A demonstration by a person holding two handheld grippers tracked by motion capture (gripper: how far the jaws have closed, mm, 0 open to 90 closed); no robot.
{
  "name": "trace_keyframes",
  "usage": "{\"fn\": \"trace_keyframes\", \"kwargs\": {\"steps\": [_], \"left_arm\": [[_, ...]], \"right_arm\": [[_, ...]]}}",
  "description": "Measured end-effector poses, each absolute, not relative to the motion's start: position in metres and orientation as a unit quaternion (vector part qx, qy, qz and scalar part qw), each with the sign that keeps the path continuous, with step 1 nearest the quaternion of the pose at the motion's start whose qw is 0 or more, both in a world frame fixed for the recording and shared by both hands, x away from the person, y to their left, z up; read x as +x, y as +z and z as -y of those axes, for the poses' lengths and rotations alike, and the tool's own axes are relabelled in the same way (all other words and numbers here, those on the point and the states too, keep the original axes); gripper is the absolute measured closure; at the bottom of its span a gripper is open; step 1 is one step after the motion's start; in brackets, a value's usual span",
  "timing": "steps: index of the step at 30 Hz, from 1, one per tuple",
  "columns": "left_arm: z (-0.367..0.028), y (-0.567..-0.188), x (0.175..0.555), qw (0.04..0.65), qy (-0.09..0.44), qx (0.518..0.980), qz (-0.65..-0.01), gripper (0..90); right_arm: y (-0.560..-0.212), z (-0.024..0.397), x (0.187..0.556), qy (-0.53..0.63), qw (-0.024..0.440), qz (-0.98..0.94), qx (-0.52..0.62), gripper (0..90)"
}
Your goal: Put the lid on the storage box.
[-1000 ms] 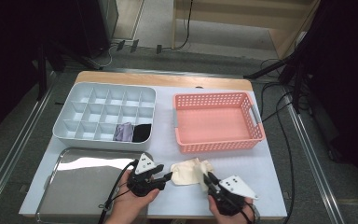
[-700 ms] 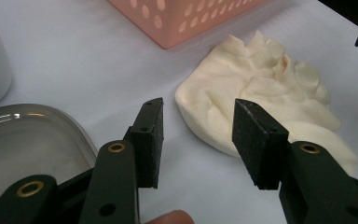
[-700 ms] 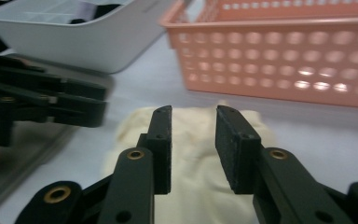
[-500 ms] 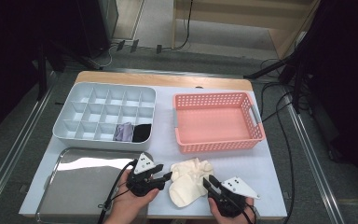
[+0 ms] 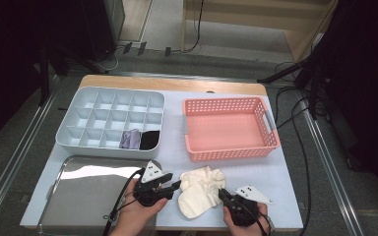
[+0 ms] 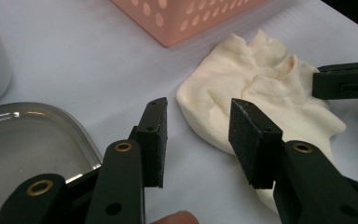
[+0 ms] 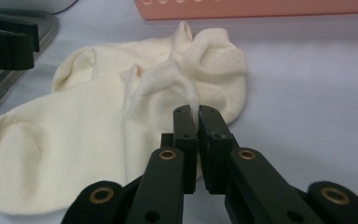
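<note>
Socks (image 7: 98,140) unlabelled, right gripper (image 7: 197,114) pinching cuff

right gripper (image 7: 197,112) pinched closed, left gripper (image 6: 200,128) agape.

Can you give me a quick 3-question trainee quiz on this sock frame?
1. True or false: the right claw is shut on the cuff of a cream sock.
2. The left claw is: A) clamped on the sock, B) open beside the sock, C) inside the pink basket.
3. Which divided-tray row holds the purple item and black item?

Key: 1 true. 2 B. 3 the row nearest the person.
</note>
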State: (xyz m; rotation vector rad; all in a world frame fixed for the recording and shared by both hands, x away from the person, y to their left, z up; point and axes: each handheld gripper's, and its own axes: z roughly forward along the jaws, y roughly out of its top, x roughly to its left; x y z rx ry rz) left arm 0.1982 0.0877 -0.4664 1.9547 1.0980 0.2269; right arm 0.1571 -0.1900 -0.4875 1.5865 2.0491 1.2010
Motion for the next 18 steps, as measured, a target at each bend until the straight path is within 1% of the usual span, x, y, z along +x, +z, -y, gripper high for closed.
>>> {"fn": "trace_keyframes", "kwargs": {"steps": [2,3,6,9,11,14,16,17,18], "left_arm": [[-0.088,-0.467,0.199,0.429,0.091,0.783,-0.440,58.6],[-0.087,-0.467,0.199,0.428,0.090,0.784,-0.440,58.7],[-0.085,-0.469,0.199,0.425,0.092,0.787,-0.437,58.5],[-0.081,-0.470,0.199,0.422,0.096,0.787,-0.439,59.3],[-0.079,-0.472,0.199,0.417,0.098,0.789,-0.440,60.1],[-0.075,-0.472,0.200,0.412,0.089,0.791,-0.443,64.0],[-0.071,-0.473,0.199,0.409,0.090,0.794,-0.440,65.3],[-0.069,-0.474,0.200,0.406,0.092,0.796,-0.440,65.5],[-0.068,-0.475,0.200,0.402,0.089,0.797,-0.441,65.9]], "right_arm": [[-0.486,0.194,0.154,0.413,0.143,-0.710,0.553,87.9],[-0.485,0.196,0.152,0.417,0.145,-0.708,0.551,86.5],[-0.479,0.204,0.153,0.436,0.161,-0.688,0.557,76.3],[-0.479,0.209,0.164,0.452,0.157,-0.672,0.565,75.3],[-0.483,0.208,0.175,0.441,0.172,-0.676,0.564,71.7],[-0.492,0.204,0.189,0.430,0.162,-0.684,0.566,69.2],[-0.495,0.199,0.193,0.413,0.165,-0.694,0.566,70.7],[-0.494,0.199,0.193,0.415,0.164,-0.694,0.565,74.2],[-0.494,0.198,0.193,0.415,0.154,-0.697,0.564,78.5]]}}
